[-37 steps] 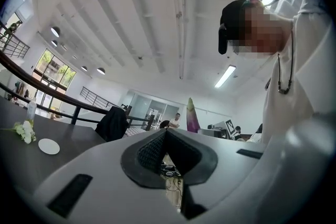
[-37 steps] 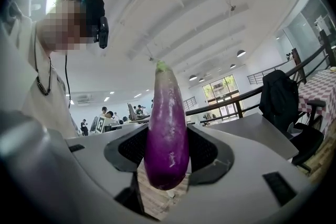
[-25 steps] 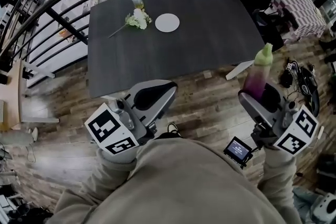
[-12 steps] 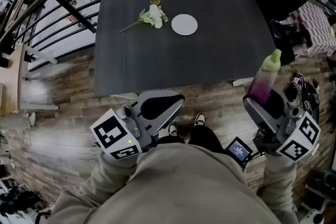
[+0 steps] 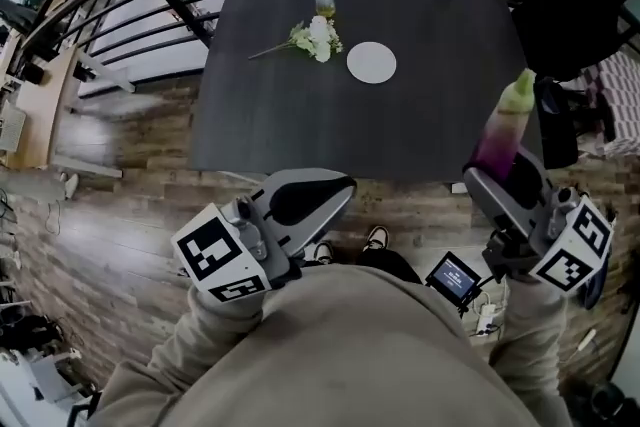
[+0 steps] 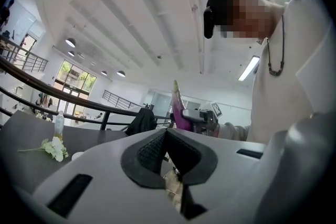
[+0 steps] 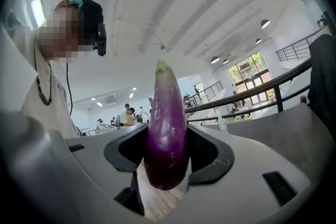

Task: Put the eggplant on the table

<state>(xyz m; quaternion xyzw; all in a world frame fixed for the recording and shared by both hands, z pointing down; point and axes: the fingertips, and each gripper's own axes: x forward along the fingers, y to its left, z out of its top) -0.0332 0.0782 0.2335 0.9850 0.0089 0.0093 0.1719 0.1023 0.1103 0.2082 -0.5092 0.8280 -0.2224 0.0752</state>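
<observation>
1. My right gripper has its fingers clenched on the eggplant; purple end gripped, green tip up; it stands upright at 4 o'clock, over the bench corner.
2. My left gripper sits at 6 o'clock; fingers pressed together, nothing between.
3. Plate and flowers lie at 12 o'clock.

In the head view the left gripper sits at lower centre-left and points toward the upper right. Its jaws are pressed together with nothing between them. The right gripper sits near the right edge and points toward the upper left, with its jaws clamped on the lower end of an upright eggplant. Beige sleeves run from both grippers down to the bottom of the frame.
</observation>
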